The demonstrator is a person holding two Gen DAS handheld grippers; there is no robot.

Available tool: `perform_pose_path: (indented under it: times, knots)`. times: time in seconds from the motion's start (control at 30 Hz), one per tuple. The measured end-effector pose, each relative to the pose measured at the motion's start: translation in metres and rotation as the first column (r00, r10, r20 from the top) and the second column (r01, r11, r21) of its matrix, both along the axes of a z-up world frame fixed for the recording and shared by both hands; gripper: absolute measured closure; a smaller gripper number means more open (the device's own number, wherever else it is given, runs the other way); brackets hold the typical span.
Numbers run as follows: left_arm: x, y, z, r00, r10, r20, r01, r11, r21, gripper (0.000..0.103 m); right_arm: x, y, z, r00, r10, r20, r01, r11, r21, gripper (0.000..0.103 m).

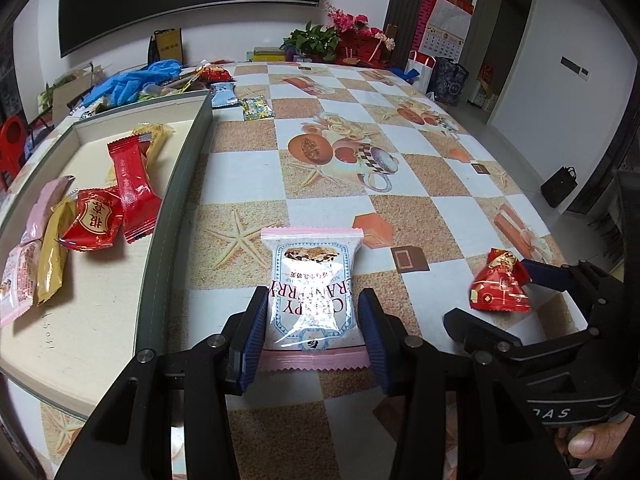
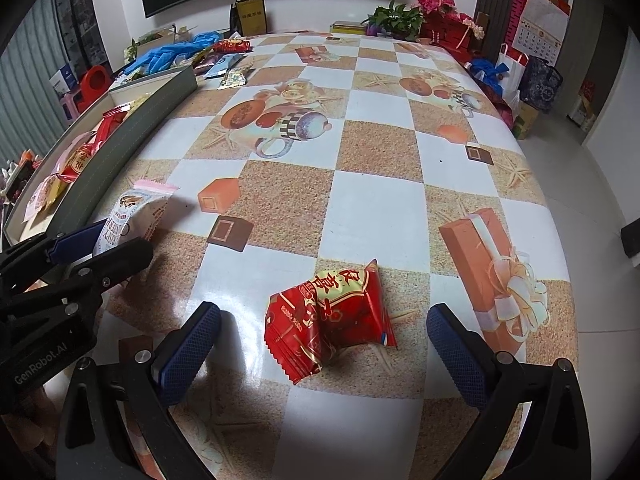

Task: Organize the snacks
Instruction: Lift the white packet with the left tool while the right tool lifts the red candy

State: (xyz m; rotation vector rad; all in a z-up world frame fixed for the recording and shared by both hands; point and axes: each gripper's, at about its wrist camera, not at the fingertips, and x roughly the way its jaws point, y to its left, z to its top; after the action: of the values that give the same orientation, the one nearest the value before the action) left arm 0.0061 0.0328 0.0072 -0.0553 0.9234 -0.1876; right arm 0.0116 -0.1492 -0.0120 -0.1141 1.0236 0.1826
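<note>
We are looking first into the shallow cream-lined cardboard tray with grey walls (image 1: pixel 176 184), lying on the left of the table: it is holding a long red foil packet (image 1: pixel 132 192), a round-printed red packet (image 1: pixel 94 224), a mustard-yellow packet (image 1: pixel 52 252) and pale pink packets (image 1: pixel 18 280), all lying loose on its floor. Our left gripper (image 1: pixel 314 328) is pinching a white cranberry snack packet with pink crimped ends (image 1: pixel 310 296) between its blue pads, just beside the tray's near wall. Our right gripper (image 2: pixel 324 344) is standing wide open, its fingers on either side of a crumpled red-and-gold snack packet (image 2: pixel 328 320) that is resting on the checkered tablecloth (image 2: pixel 376 148), touching neither pad. Beyond both packets the cloth is running bare toward the far edge, where blue gloves (image 1: pixel 132 80) and small wrappers are piling up.
</note>
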Motion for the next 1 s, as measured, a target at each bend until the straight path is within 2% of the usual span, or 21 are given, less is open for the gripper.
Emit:
perform_pose_path:
  times: [0.1,0.17,0.27,0.3,0.33,0.37,0.77,1.0]
  knots:
    - [0.0,-0.003,0.0,1.0,-0.001,-0.001,0.001,1.0,0.021,0.055,-0.001,0.0,0.001,1.0,0.0,0.014,0.0,1.0,0.001,0.003]
    - [0.001,-0.009,0.0,1.0,-0.002,-0.001,0.002,0.999,0.045,0.055,-0.002,0.0,0.004,1.0,0.003,0.027,-0.004,1.0,0.004,0.014]
    - [0.002,-0.007,-0.001,1.0,0.003,-0.002,-0.003,0.999,0.045,0.056,-0.003,0.001,0.007,0.999,0.013,0.04,-0.013,1.0,0.006,0.038]
    - [0.002,-0.007,-0.001,1.0,0.005,-0.002,-0.005,0.999,0.045,0.057,-0.003,0.001,0.007,0.999,0.017,0.044,-0.017,1.0,0.008,0.041]
    - [0.002,-0.007,-0.001,1.0,0.005,-0.003,-0.005,0.999,0.048,0.057,-0.004,0.0,0.008,0.999,0.019,0.048,-0.019,1.0,0.009,0.05]
    - [0.001,-0.006,-0.001,1.0,0.004,-0.004,-0.004,0.999,0.052,0.057,-0.005,0.0,0.008,0.999,0.021,0.048,-0.022,1.0,0.015,0.053]
    - [-0.011,-0.012,0.013,1.0,-0.011,0.017,0.009,0.996,0.094,0.061,-0.014,-0.009,0.022,0.998,0.018,0.068,-0.024,0.996,0.091,0.055]
    - [-0.014,-0.005,0.028,0.999,0.0,0.038,-0.003,0.997,0.08,0.061,-0.015,-0.011,0.035,0.997,0.017,0.081,-0.025,0.994,0.102,0.054]
